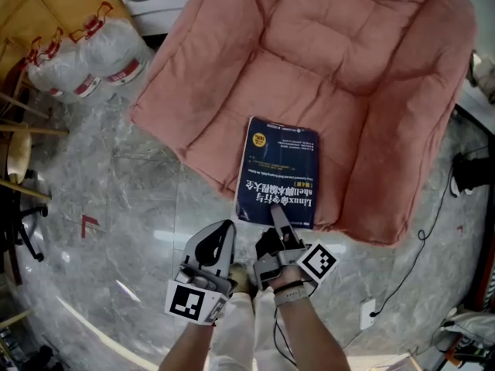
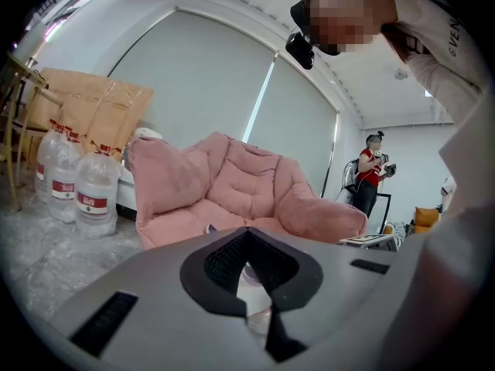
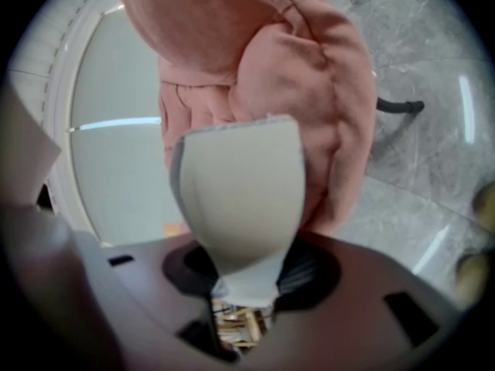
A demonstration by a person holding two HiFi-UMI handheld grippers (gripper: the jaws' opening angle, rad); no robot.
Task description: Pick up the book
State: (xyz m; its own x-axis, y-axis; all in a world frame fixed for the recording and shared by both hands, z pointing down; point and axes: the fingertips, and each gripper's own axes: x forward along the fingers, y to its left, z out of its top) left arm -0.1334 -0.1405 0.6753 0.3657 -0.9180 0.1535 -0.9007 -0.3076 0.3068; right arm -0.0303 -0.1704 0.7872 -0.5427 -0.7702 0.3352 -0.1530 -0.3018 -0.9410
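A dark blue book (image 1: 278,172) with pale print lies flat on the front edge of a big pink cushion seat (image 1: 332,68). My right gripper (image 1: 276,213) points at the book's near edge, and its raised upper finger (image 3: 240,199) rests over that edge. This broad pale finger fills the right gripper view and hides the book, with the pink cushion (image 3: 309,91) behind it. My left gripper (image 1: 223,230) hovers beside it over the floor, left of the book, jaws together and empty. The left gripper view looks across at the cushion seat (image 2: 240,188).
Large water bottles (image 1: 85,56) stand at the back left beside brown cardboard (image 1: 54,6). Wooden furniture legs (image 1: 15,137) are at the left edge. A black cable (image 1: 425,230) runs to a floor socket (image 1: 367,311) on the right. A person in red (image 2: 370,180) stands far off.
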